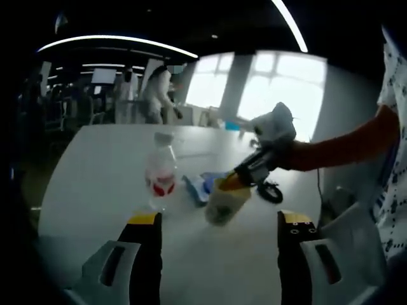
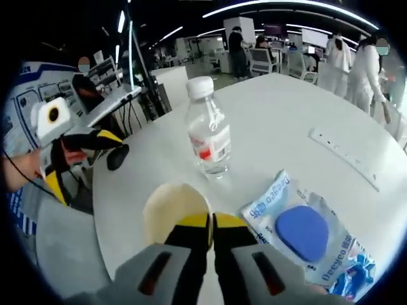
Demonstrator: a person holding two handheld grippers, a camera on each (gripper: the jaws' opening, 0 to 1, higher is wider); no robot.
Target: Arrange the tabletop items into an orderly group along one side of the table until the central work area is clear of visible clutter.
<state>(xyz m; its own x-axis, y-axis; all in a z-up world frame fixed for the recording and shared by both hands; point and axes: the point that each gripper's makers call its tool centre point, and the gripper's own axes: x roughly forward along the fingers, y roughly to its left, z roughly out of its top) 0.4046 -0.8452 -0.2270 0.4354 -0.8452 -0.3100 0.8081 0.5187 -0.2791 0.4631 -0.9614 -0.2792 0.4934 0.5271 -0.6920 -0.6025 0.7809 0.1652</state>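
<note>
Cup (image 2: 176, 213): cream paper cup, pinched at its rim by right tool (image 2: 212, 222), jaws pressed together on the wall, yellow tips at the cup's 5 o'clock edge. In left gripper view same cup (image 1: 226, 200) hangs tilted, mouth toward the right tool (image 1: 245, 175), just above the white surface (image 1: 95, 171); can't tell if the base touches.

Left tool (image 1: 219, 219): jaws spread wide, nothing between them, hovering over bare surface at 6 o'clock of the view. In right gripper view the left tool (image 2: 95, 140) sits at 9 o'clock, off the surface edge, held by a hand; jaw state not readable from there.

Water bottle (image 2: 207, 130): clear, white cap, red/white label, upright, at 12 o'clock from the cup, near but apart. In left gripper view bottle (image 1: 161, 171) stands at 10 o'clock of the cup.

Blue/white packet (image 2: 305, 235): flat on surface (image 2: 273, 108), blue oval print, at 3 o'clock of the cup, just beside the right tool. In left gripper view packet (image 1: 200, 184) lies between bottle and cup, partly behind the cup.

Clear ruler (image 2: 343, 155) flat at 2 o'clock, well apart from the rest.

Bkgd: ppl in white coats (image 2: 356, 63), desks, ceiling light strips, bright windows (image 1: 280, 89). Person's orange sleeve (image 1: 343, 143) behind right tool.
</note>
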